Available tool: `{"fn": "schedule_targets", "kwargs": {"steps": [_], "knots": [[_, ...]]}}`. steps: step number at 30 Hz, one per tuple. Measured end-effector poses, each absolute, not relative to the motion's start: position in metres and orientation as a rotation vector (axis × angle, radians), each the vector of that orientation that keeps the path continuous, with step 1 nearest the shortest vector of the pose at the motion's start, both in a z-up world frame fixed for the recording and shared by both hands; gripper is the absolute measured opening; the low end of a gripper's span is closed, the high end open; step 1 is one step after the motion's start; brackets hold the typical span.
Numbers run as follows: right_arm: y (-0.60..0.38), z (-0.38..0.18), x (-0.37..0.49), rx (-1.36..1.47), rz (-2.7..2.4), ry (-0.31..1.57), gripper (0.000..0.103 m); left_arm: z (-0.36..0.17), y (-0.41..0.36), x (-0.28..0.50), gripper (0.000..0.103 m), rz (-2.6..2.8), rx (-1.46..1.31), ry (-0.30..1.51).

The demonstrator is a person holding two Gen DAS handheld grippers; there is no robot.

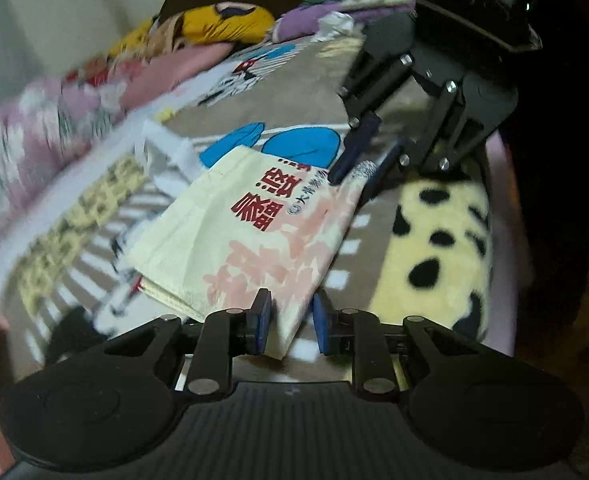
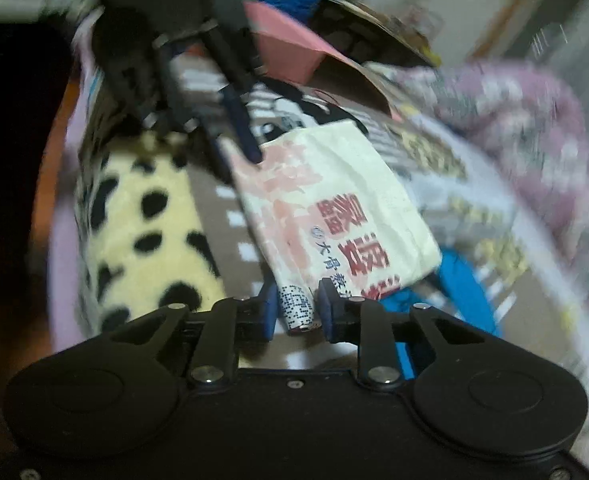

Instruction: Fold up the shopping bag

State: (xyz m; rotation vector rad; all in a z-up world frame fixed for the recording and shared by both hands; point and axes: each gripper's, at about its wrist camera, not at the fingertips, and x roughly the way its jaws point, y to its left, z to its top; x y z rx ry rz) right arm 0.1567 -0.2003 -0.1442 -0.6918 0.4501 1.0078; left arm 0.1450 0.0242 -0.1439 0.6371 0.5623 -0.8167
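Observation:
The shopping bag [image 1: 230,240], cream cloth with red characters and pink print, is folded into a flat rectangle and hangs just above the bed between both grippers. My left gripper [image 1: 290,312] is shut on its near corner, and the cloth fills the gap at the fingertips. My right gripper [image 1: 368,162] grips the far corner in the left wrist view. In the right wrist view the bag [image 2: 342,200] runs from my right gripper [image 2: 297,308], shut on a rolled corner, up to the left gripper [image 2: 238,152]. The edge between the two grips looks straight.
Under the bag lies a cartoon-print bedspread [image 1: 294,92]. A cream plush cushion with black spots [image 1: 438,240] lies beside it near the bed's edge. Pink floral bedding [image 1: 34,128] and a yellow pillow [image 1: 222,20] are heaped at the far side.

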Motion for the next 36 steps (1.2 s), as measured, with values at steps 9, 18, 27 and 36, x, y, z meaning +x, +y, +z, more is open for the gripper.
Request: {"fn": "schedule_targets", "kwargs": {"steps": [9,18,27,36], "knots": [[-0.239,-0.15,0.196,-0.042,1.051,0.776,0.023,-0.146,0.058,0.148,0.022,-0.829,0.164,0.693],[-0.249,-0.17,0.21,0.32,0.985,0.884,0.023,-0.168,0.088,0.144,0.024,-0.645,-0.352,0.72],[-0.253,-0.174,0.202,0.47,0.828,0.873,0.019,-0.171,0.077,0.124,0.025,-0.387,-0.501,0.653],[-0.238,-0.171,0.181,0.387,0.7,0.78,0.018,-0.163,0.046,0.116,0.025,-0.191,-0.374,0.624]]}}
